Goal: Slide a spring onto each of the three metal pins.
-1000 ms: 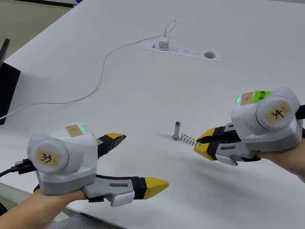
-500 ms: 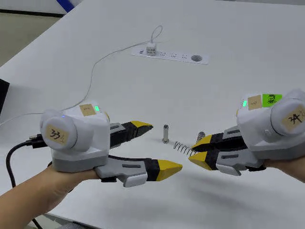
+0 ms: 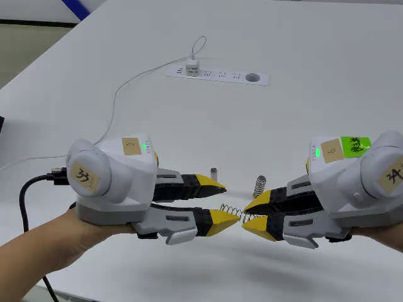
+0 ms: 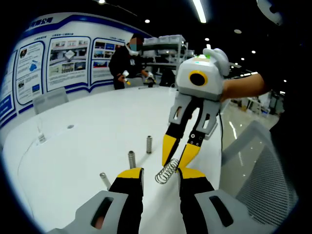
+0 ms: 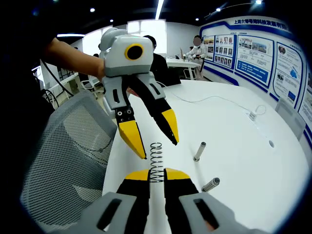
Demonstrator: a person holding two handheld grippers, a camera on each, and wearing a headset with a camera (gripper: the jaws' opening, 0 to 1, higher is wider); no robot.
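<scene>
spring (image 5: 156,161): one end pinched in the right tongs (image 3: 246,216), held in the air above the white table (image 3: 189,126) | left tongs (image 3: 230,202): jaws apart, tips either side of the spring's free end | bare pin (image 3: 214,174) upright just behind | second pin (image 3: 258,185), coil-wrapped, near it

Handwritten "33" on tan sticker (image 3: 84,178) on left hand-held gripper (image 3: 228,202), right hand-held gripper (image 3: 246,215) label (image 3: 393,175) cropped, number unclear
</scene>
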